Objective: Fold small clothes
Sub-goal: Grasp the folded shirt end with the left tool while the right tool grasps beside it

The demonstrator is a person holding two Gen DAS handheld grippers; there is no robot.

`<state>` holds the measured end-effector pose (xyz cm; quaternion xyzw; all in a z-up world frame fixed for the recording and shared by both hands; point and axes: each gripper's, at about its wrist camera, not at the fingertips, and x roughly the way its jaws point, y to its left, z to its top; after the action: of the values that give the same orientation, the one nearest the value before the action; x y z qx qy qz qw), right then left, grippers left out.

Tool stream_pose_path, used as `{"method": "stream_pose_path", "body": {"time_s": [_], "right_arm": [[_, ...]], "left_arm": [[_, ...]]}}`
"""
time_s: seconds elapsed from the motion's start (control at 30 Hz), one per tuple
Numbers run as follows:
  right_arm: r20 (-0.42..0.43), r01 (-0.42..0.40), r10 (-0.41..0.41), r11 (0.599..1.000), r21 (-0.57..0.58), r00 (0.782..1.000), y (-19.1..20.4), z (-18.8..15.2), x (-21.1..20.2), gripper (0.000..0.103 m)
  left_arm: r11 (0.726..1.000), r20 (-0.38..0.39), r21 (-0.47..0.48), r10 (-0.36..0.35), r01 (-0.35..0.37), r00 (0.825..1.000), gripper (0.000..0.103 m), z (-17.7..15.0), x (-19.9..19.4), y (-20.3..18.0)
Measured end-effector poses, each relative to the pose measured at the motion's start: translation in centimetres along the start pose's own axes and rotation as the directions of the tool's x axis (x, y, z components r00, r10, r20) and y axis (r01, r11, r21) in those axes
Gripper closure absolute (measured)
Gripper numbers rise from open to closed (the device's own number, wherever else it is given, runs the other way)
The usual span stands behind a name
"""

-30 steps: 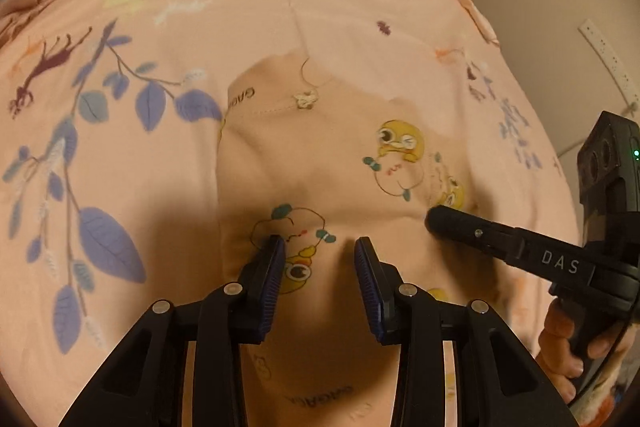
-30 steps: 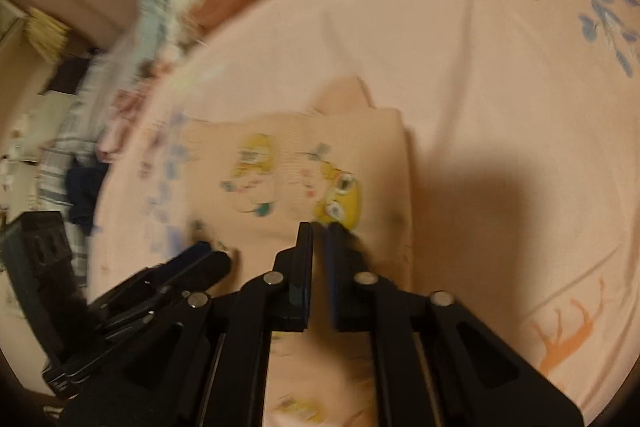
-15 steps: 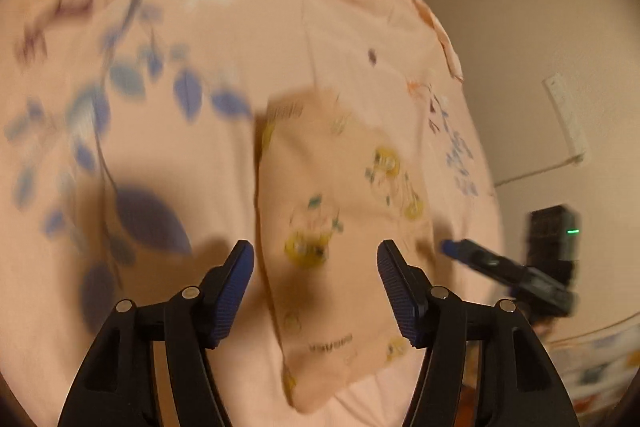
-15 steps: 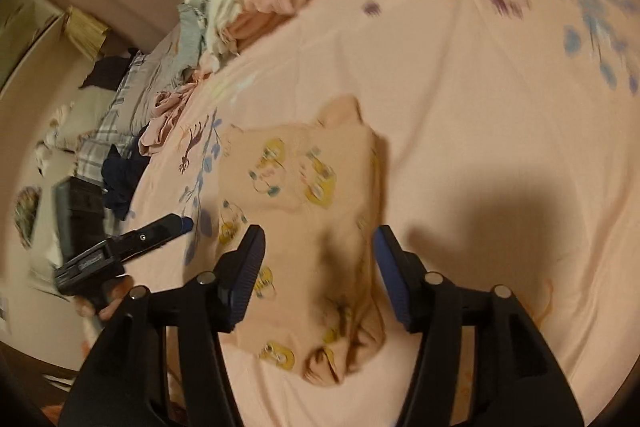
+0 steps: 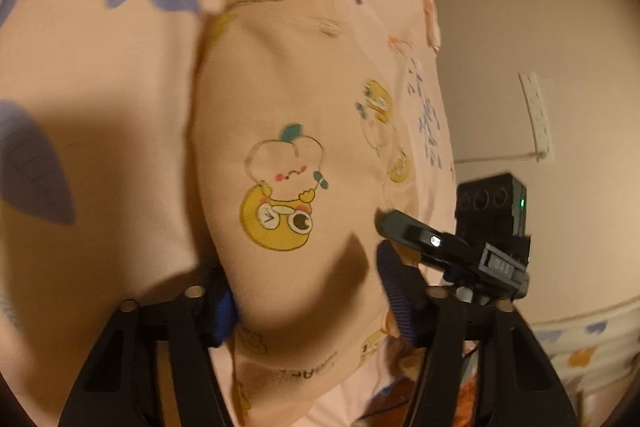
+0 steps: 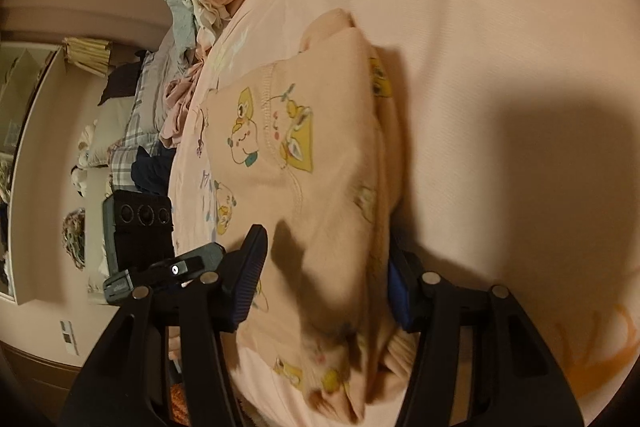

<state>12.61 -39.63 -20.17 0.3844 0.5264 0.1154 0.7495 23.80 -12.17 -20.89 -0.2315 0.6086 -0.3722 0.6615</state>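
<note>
A: Item and place?
B: Folded small garment, peach with cartoon print; lay flat on the bed sheet, near its edge.
A: Handling?
B: Judged light, soft, limp; likely to sag. Best taken at the near folded edge, both corners.
A: Claws?
B: Left claw and right claw straddled that near edge, half-wide and closing, cloth between the jaws. Pressed or not: unclear.
</note>
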Motion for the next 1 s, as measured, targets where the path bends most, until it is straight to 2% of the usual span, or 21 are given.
{"method": "stream_pose_path", "body": {"time_s": [0.07,0.13,0.23,0.33,0.43,1.0], "right_arm": [[0.032,0.054,-0.052,0.997,-0.054,0.998,0.2,-0.6,0.3,0.066],[0.081,0.100,-0.093,0.991,-0.091,0.992,0.3,-1.4,0.4,0.072],[0.130,0.121,-0.107,0.986,-0.111,0.986,0.0,-2.1,0.2,0.073],[0.142,0.109,-0.094,0.989,-0.104,0.985,-0.4,-1.8,0.2,0.074],[0.155,0.125,-0.105,0.984,-0.125,0.982,-0.3,-1.9,0.2,0.074],[0.178,0.112,-0.090,0.987,-0.117,0.980,-0.1,-2.3,0.4,0.074]], "left_arm": [[0.990,0.014,0.068,0.125,-0.125,0.992,0.066,-0.5,0.3,-0.6],[0.983,0.046,0.088,0.159,-0.163,0.986,0.069,-0.8,0.6,-1.0],[0.960,0.067,0.142,0.235,-0.243,0.970,0.069,-0.9,1.1,-2.3],[0.932,0.087,0.194,0.295,-0.306,0.952,0.069,-1.1,1.7,-3.7],[0.922,0.102,0.204,0.314,-0.329,0.944,0.069,-1.4,1.7,-3.5],[0.912,0.116,0.191,0.346,-0.363,0.931,0.072,-1.5,1.8,-3.7]]}}
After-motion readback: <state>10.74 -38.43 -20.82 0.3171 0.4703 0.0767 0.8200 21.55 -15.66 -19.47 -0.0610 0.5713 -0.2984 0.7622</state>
